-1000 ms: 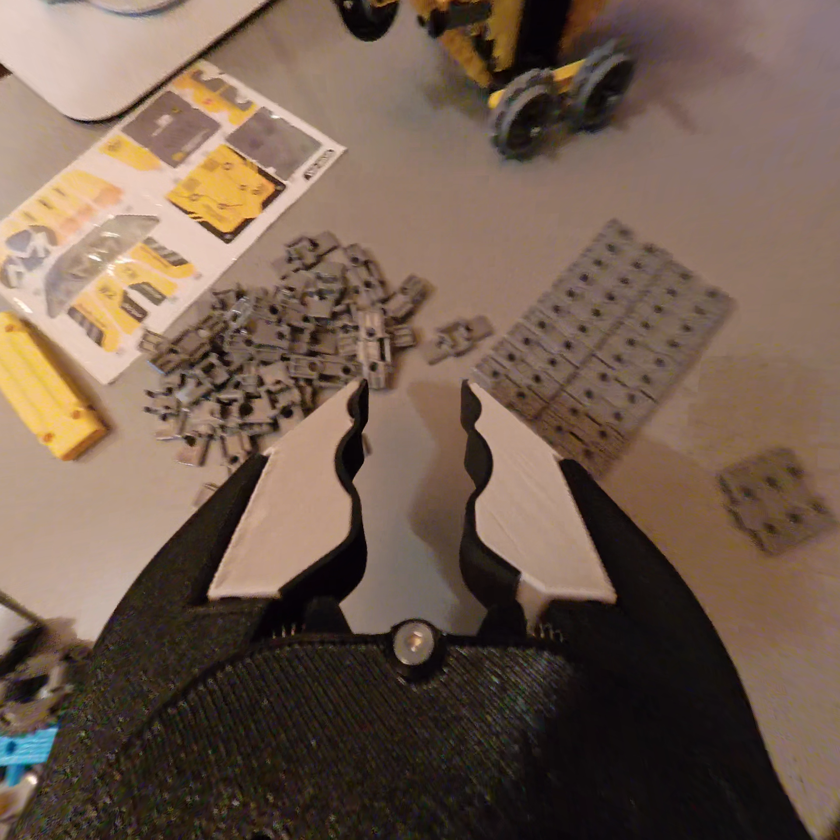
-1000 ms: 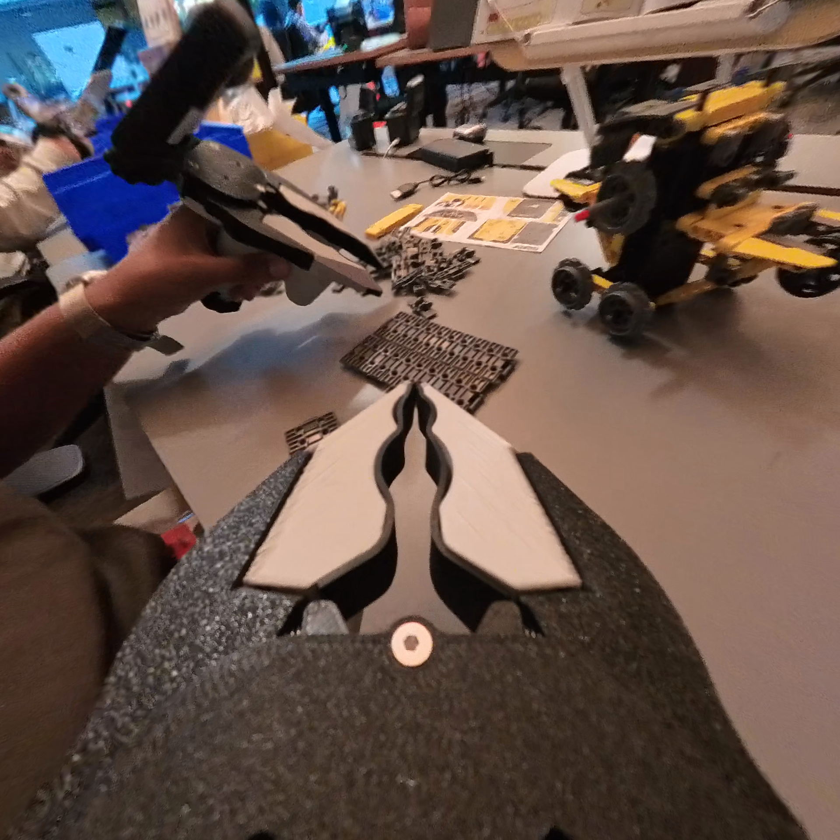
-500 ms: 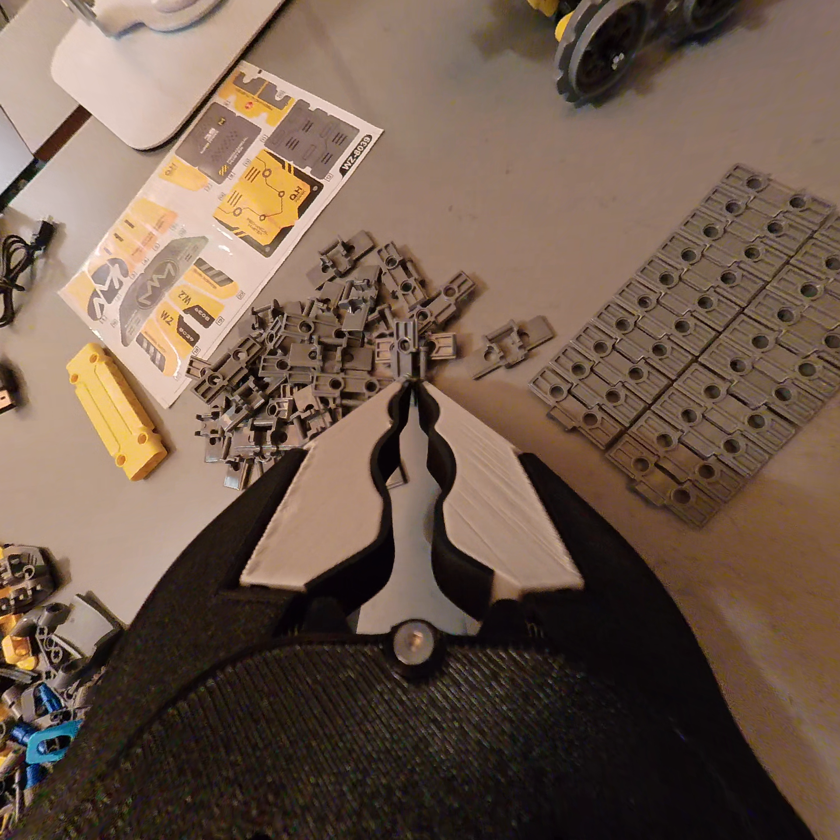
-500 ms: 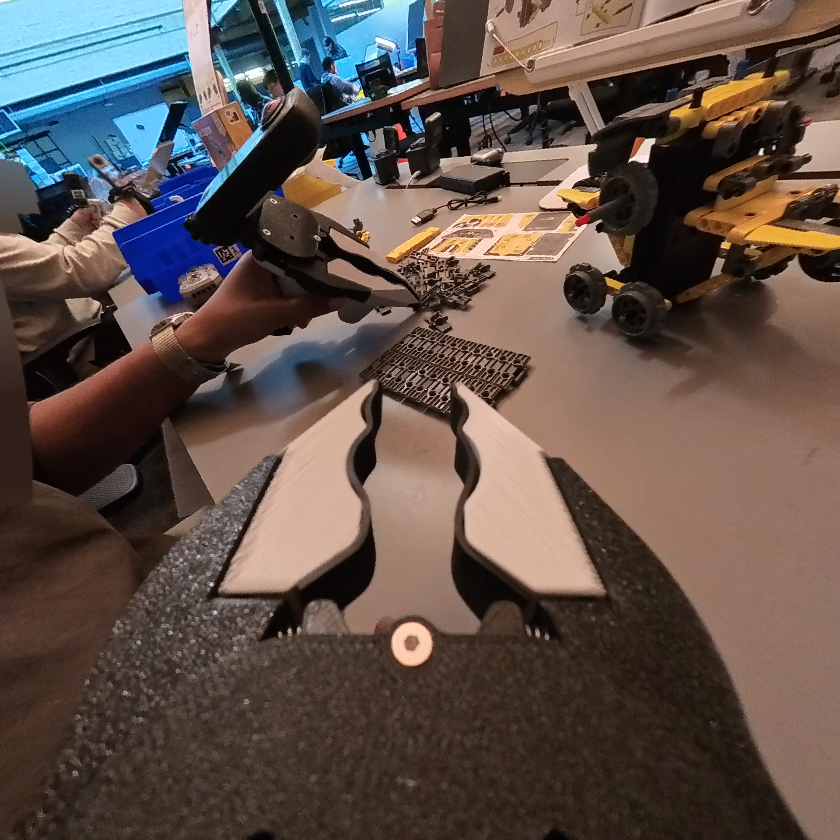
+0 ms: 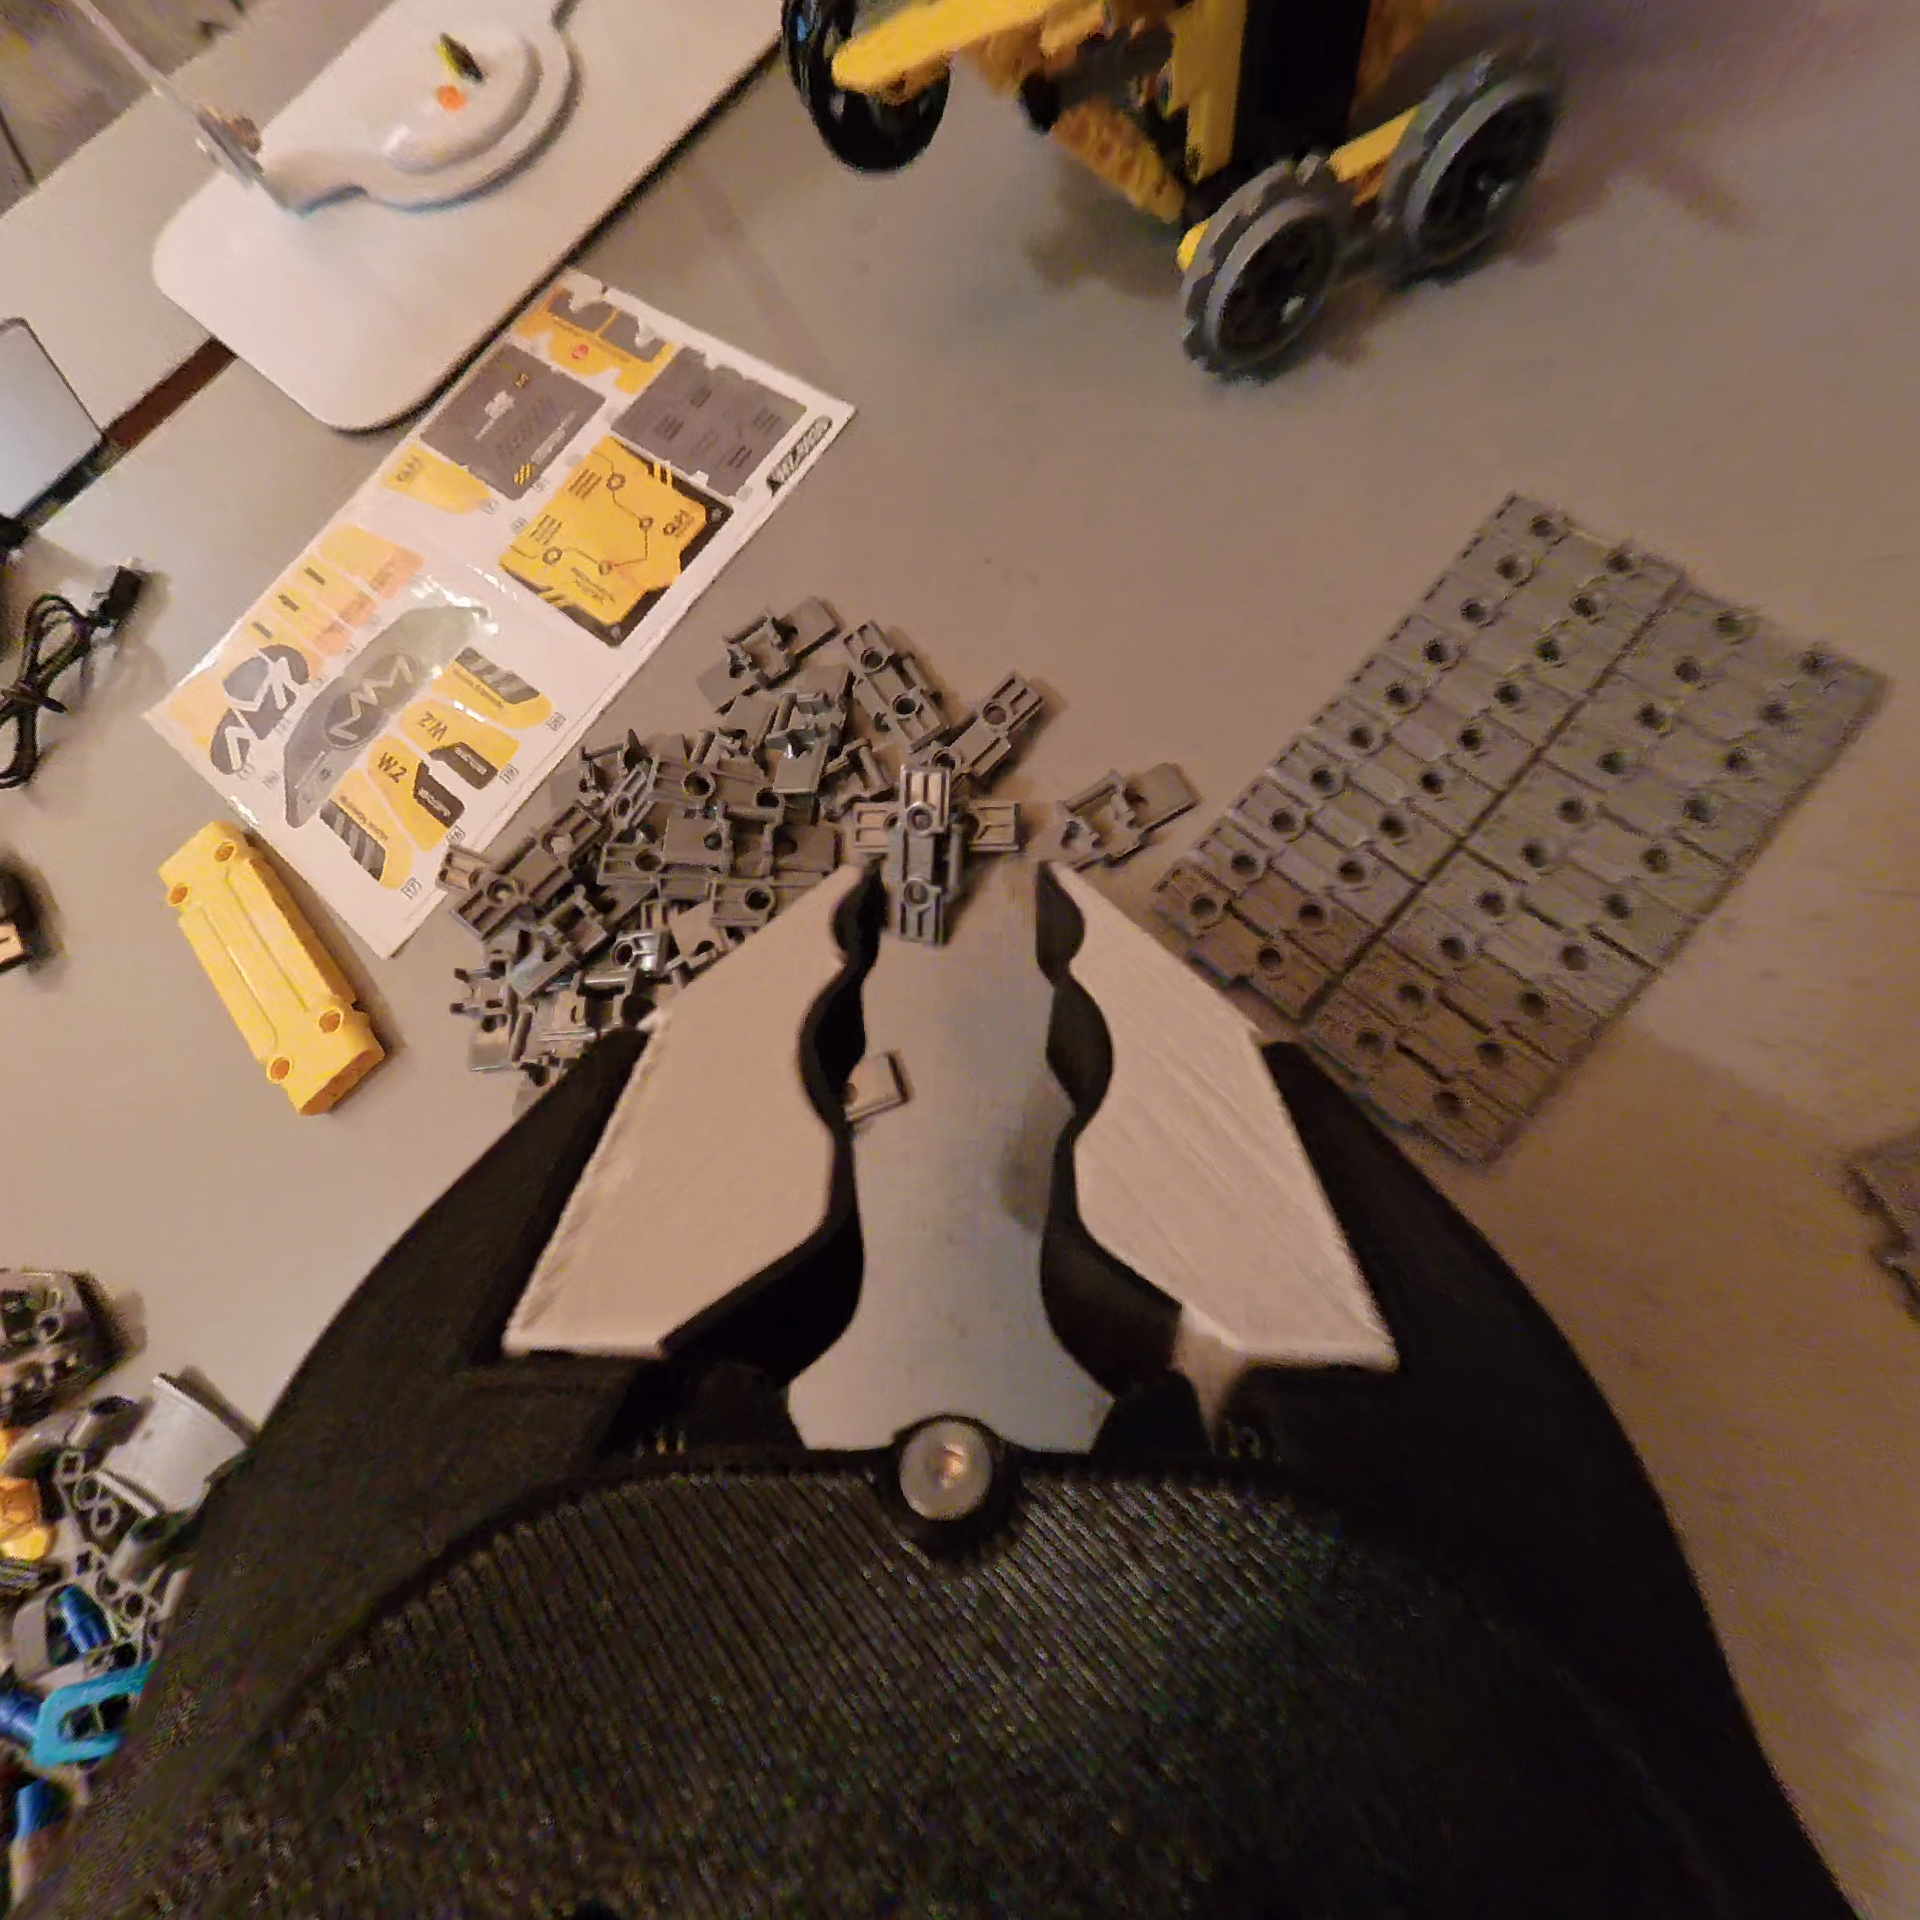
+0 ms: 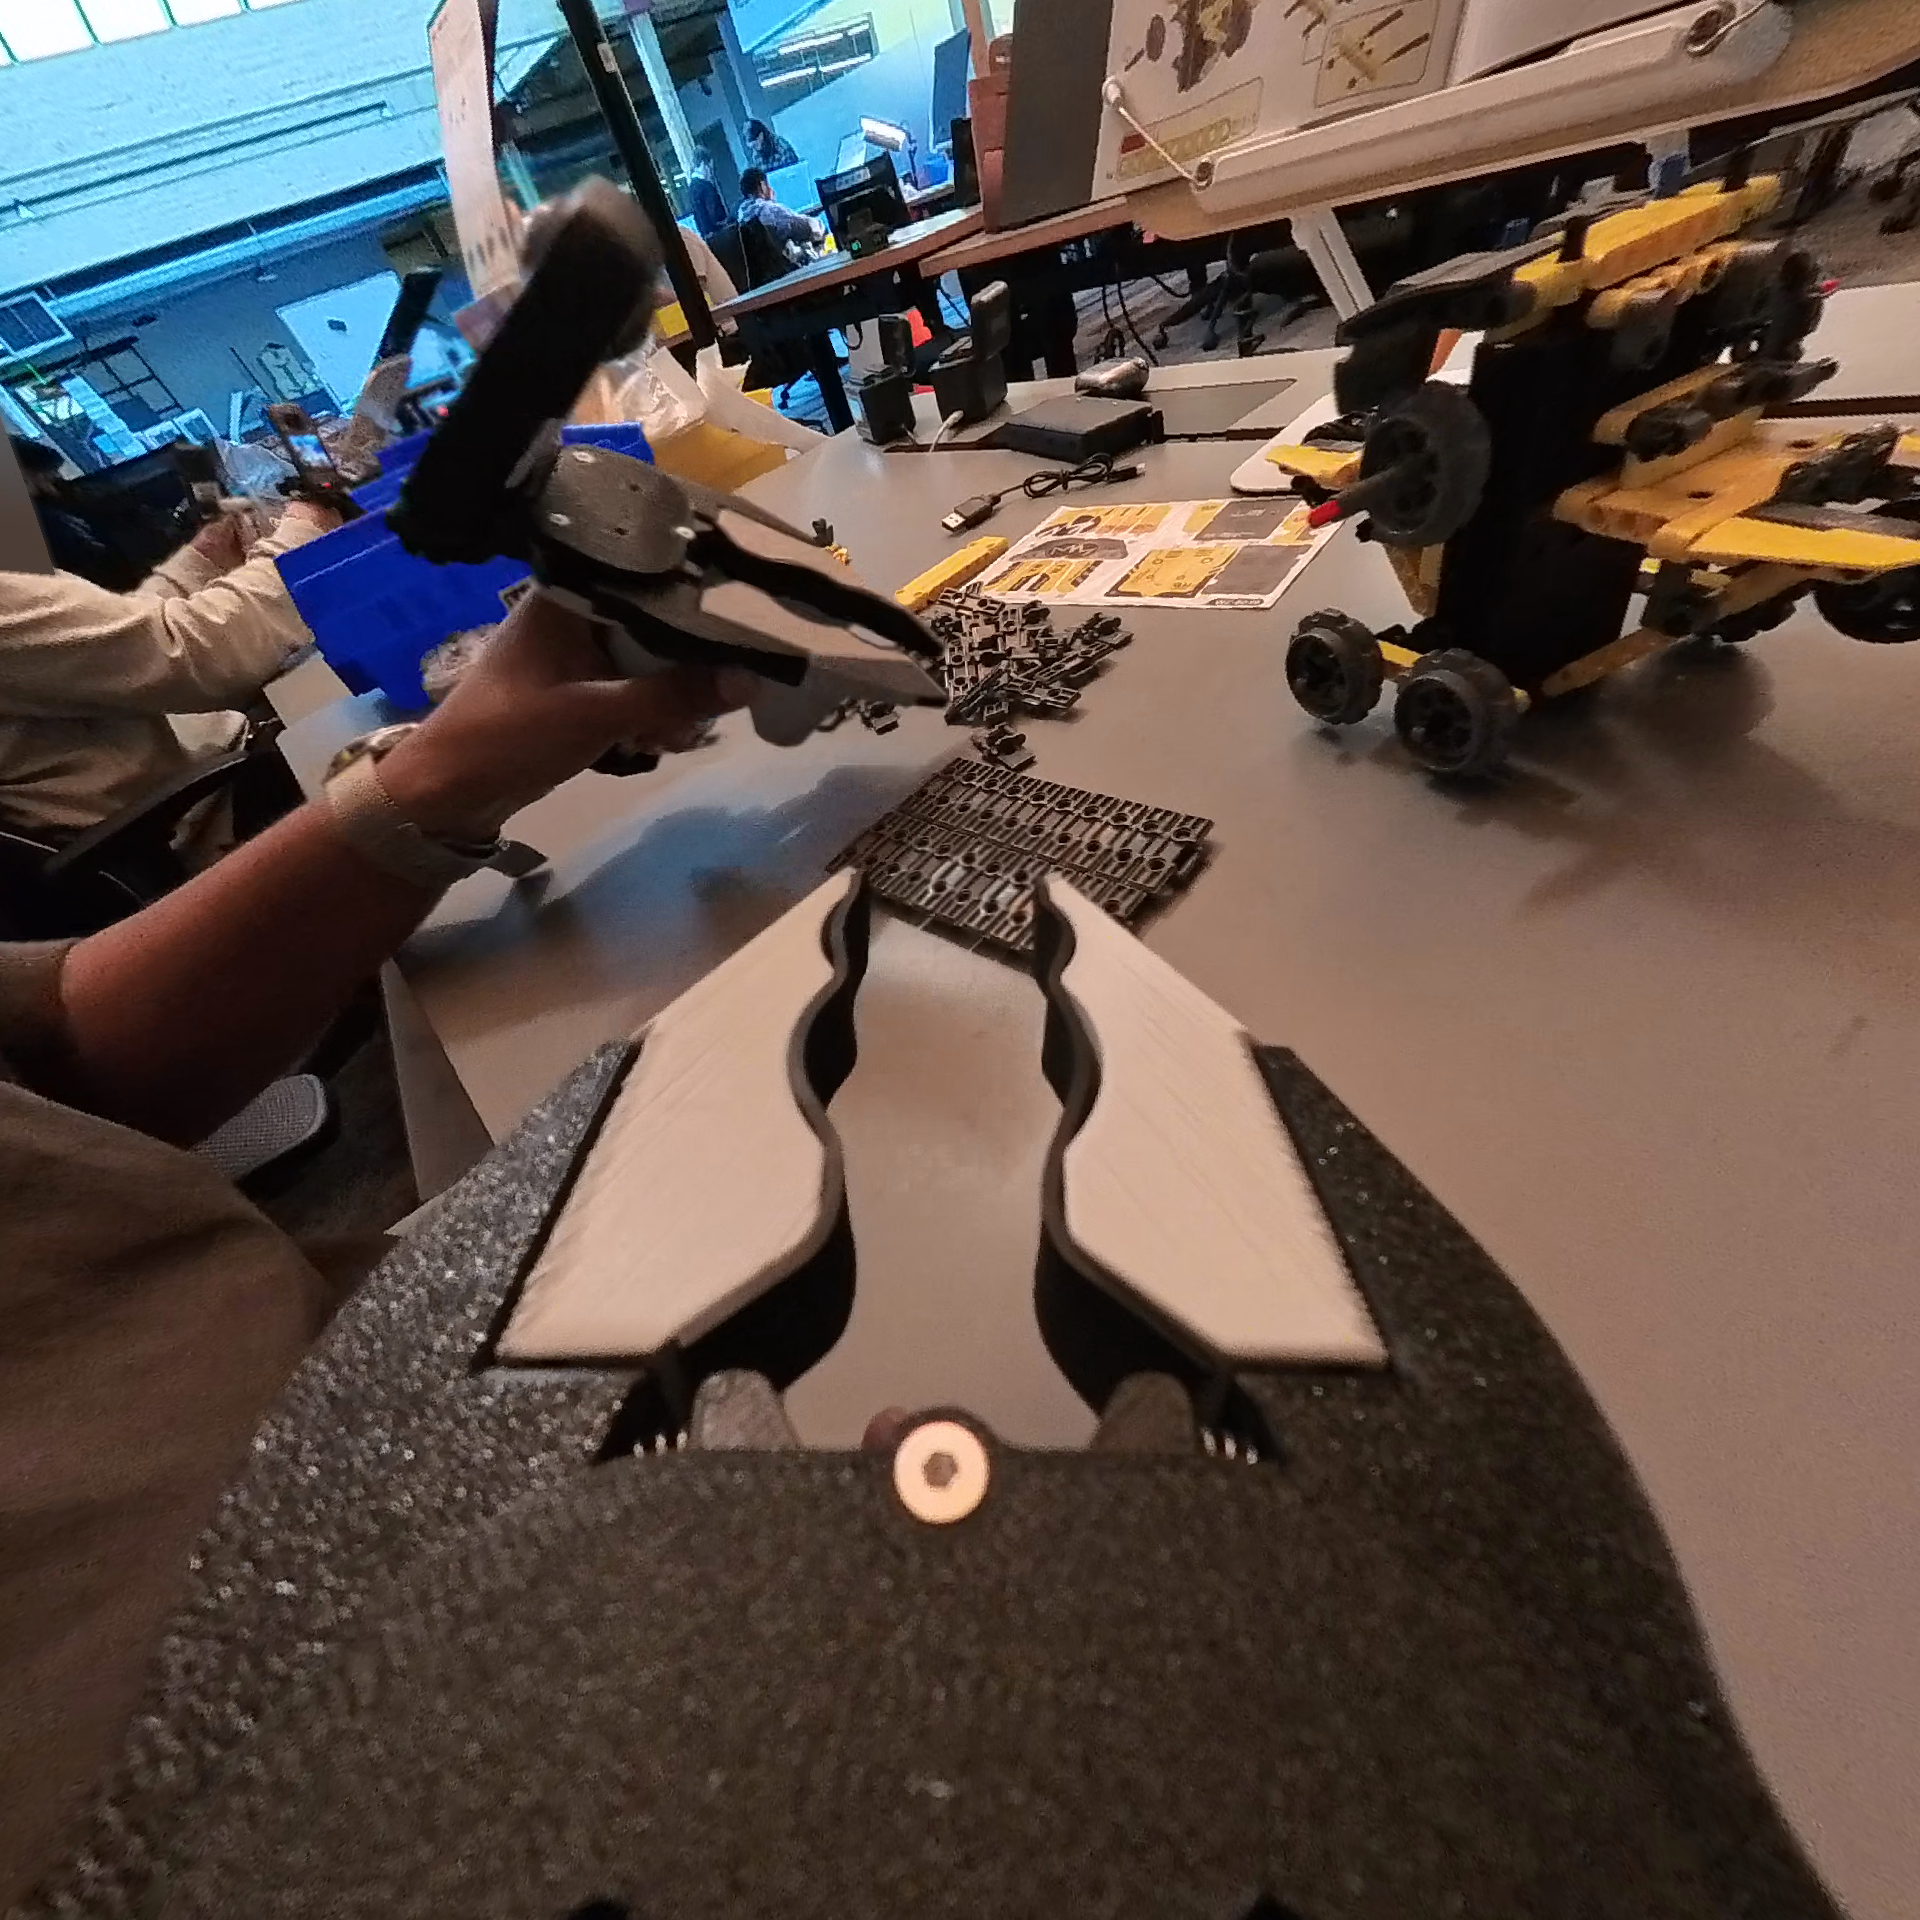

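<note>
My left gripper (image 5: 951, 894) is open, tips low at the near edge of a pile of loose grey track links (image 5: 727, 831). One double link (image 5: 920, 862) lies between the tips, close to the left finger. A small grey piece (image 5: 878, 1086) lies on the table between the fingers. A mat of joined grey links (image 5: 1507, 821) lies to the right. My right gripper (image 6: 951, 904) is open and empty, just short of the same mat (image 6: 1039, 842). The left gripper (image 6: 727, 613), held in a hand, also shows in the right wrist view, over the pile (image 6: 1018, 644).
A yellow and black wheeled model (image 5: 1247, 156) (image 6: 1610, 520) stands at the far side. A sticker sheet (image 5: 499, 623), a yellow brick (image 5: 265, 966) and a white stand base (image 5: 416, 208) lie left. Mixed parts (image 5: 62, 1507) sit near left. A blue bin (image 6: 395, 603) is far left. There is about 20 centimetres between the tips of the two grippers.
My left gripper went from open to shut at the pile's edge, then opened again. My right gripper went from nearly shut to open and edged toward the mat.
</note>
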The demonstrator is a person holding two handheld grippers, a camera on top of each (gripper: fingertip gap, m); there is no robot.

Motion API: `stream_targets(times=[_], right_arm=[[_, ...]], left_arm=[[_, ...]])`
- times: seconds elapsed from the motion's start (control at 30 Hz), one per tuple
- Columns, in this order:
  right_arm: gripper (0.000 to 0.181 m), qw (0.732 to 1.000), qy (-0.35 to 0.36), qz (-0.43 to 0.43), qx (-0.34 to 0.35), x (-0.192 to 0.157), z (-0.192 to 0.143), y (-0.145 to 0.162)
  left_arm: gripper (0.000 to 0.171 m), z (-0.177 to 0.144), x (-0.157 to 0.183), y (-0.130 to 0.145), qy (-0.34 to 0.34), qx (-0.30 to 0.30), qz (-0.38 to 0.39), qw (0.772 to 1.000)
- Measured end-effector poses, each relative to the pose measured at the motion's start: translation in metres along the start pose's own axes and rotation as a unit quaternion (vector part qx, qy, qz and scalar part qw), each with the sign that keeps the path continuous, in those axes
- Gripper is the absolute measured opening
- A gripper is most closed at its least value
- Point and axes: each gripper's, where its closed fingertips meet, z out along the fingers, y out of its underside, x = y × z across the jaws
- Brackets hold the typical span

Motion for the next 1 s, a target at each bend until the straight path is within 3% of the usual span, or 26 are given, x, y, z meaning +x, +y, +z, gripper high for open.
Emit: stream_targets(times=[0.07,0.17,0.4,0.5,0.6,0.7,0.8,0.9,1.0], right_arm=[[0.031,1.0,-0.003,0.001,-0.001,-0.002,0.0,0.001],[0.033,1.0,-0.001,0.005,-0.004,-0.003,0.0,0.003],[0.034,1.0,-0.004,0.018,0.001,-0.002,-0.002,0.002],[0.034,1.0,0.0,0.022,0.003,0.0,-0.003,0.002],[0.035,1.0,0.004,0.016,-0.005,-0.001,-0.001,0.003],[0.035,0.999,-0.021,0.038,-0.024,-0.012,0.006,0.007],[0.047,0.981,-0.124,0.15,0.015,-0.041,0.013,-0.006],[0.059,0.931,-0.246,0.268,0.034,-0.069,0.014,-0.017],[0.059,0.949,-0.188,0.249,-0.029,-0.054,0.023,0.01]], left_arm=[[0.018,0.011,-0.001,0.007,0.005,-0.025,0.001,1.0],[0.022,0.02,-0.002,0.011,0.002,-0.045,0.002,0.999],[0.01,0.011,-0.003,0.004,-0.004,-0.022,0.011,1.0],[0.01,-0.006,0.0,-0.009,-0.007,0.022,0.012,1.0],[0.01,-0.034,0.032,-0.034,0.061,0.12,0.035,0.99],[0.011,-0.078,0.084,-0.059,0.131,0.241,0.111,0.955],[0.0,-0.118,0.122,-0.072,0.114,0.328,0.195,0.917],[0.0,-0.128,0.15,-0.073,0.126,0.328,0.225,0.909],[0.0,-0.114,0.147,-0.069,0.097,0.296,0.234,0.921]])
